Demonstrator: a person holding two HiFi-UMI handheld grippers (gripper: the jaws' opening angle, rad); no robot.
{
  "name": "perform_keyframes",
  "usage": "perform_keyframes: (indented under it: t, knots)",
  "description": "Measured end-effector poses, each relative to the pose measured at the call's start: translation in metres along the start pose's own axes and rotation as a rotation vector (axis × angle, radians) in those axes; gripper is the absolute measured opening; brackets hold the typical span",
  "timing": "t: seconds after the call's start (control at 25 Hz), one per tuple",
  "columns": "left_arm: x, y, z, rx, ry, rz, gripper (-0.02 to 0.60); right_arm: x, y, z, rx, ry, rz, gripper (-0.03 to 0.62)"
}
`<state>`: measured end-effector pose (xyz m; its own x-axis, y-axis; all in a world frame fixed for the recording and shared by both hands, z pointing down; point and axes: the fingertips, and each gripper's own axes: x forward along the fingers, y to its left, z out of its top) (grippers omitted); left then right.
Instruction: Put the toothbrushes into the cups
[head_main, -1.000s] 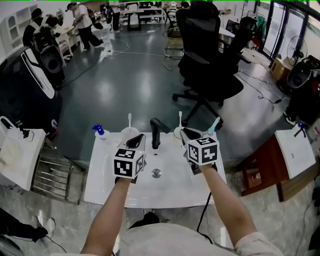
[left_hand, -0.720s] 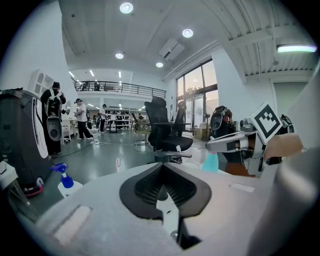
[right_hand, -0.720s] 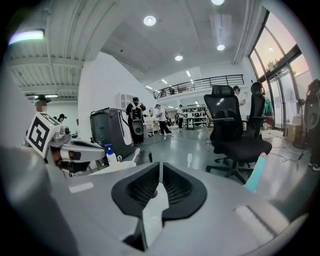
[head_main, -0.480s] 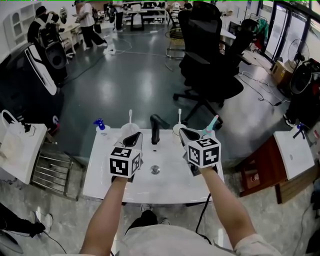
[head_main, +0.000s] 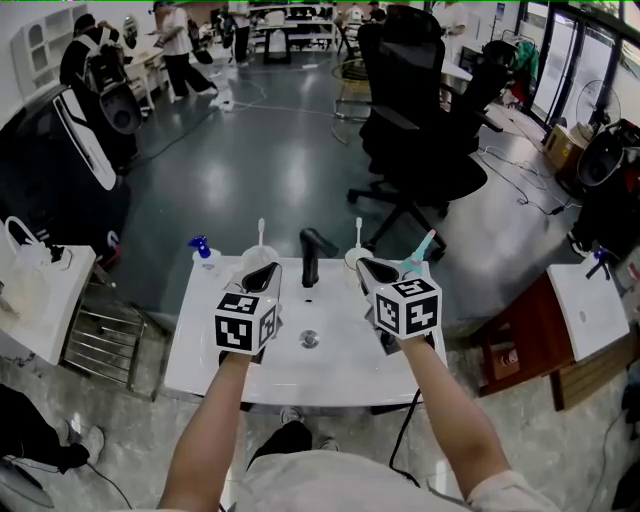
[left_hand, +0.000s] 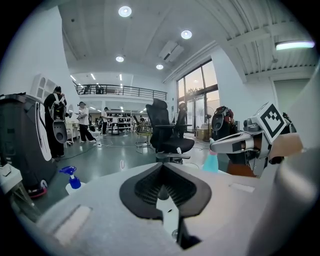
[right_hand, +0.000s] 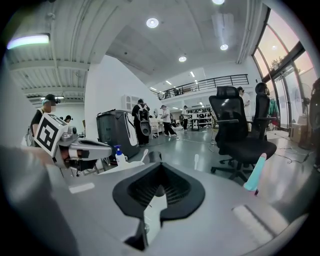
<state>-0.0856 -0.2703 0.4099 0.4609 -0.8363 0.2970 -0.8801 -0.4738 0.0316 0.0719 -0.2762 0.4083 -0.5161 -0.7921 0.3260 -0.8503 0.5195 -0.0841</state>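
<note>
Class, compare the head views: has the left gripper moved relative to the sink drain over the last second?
Yes, slightly. The left gripper has shifted left in the head view, away from the sink drain, which stays nearly put.

Round ceiling lamps and tall windows on the right flood the hall with even light. The glossy floor returns pale glare. Fisheye bending darkens the corners, and the near foreground blurs.
</note>
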Motion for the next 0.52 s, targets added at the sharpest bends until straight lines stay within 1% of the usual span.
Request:
perform_keyframes:
  t: [0.52]
  knots:
    - [0.0018, -0.004, 0.0024, 0.014, 0.005, -0.004, 0.003, -0.0057, -0.0043, 0.0014, -0.019, 0.003, -0.008, 0.0]
